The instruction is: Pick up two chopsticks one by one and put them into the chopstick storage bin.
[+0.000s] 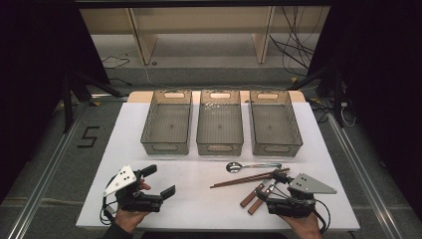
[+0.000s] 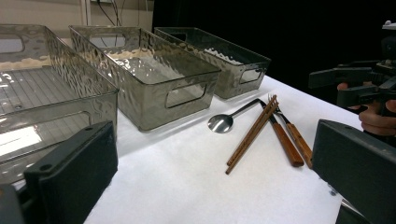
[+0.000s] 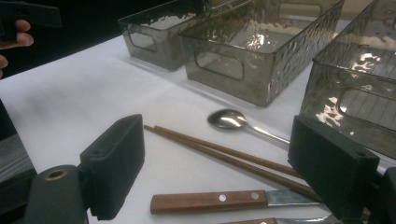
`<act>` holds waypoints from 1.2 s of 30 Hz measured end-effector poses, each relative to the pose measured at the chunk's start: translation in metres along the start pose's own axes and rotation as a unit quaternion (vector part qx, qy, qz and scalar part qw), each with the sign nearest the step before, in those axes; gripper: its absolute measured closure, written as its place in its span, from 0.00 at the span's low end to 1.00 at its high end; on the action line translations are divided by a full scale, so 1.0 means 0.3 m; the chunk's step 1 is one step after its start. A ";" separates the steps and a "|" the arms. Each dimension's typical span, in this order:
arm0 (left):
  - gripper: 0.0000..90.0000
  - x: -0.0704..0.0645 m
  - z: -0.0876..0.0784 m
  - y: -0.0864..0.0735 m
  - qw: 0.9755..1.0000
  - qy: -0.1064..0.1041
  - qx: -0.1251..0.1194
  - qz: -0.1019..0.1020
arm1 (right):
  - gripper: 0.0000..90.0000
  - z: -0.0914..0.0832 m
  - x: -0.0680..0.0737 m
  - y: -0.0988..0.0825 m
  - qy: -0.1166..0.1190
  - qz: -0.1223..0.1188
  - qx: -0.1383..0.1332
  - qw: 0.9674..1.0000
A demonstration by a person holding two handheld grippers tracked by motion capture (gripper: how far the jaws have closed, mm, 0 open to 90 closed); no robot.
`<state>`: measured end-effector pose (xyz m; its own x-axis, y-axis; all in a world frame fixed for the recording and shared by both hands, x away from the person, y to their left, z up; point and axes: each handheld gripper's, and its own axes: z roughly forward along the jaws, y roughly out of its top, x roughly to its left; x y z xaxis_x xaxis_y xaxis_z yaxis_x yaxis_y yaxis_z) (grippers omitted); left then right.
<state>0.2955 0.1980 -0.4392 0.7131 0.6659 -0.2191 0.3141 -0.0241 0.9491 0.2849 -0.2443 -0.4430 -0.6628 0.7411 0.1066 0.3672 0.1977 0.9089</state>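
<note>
My right gripper (image 1: 276,186) jaws stand apart, empty, over the cutlery cluster. Chopsticks (image 3: 224,154) lie just beyond the pads, long axis left-right, tips pointing left. Spoon (image 1: 239,167) just farther. Left gripper (image 1: 160,181) also apart, well off left; right hand nearer.

You can read one mark: a large black digit "5" (image 1: 88,136), laid out in blocky strokes like tape on the grey floor (image 1: 54,164) to the left of the white-topped table (image 1: 199,199) in the high view. You find no lettering, brand or label on the bins, the cutlery or the tools you hold.
</note>
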 end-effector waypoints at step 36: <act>0.00 0.000 0.006 -0.001 1.000 0.002 0.001 0.003 | 0.34 0.177 -0.125 0.246 0.011 -0.173 0.233 0.957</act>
<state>0.2966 0.1965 -0.4398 0.7122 0.6688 -0.2132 0.3114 -0.0288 0.9498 0.3715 -0.2235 -0.4015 -0.8092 0.5666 -0.1555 0.3708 0.6978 0.6128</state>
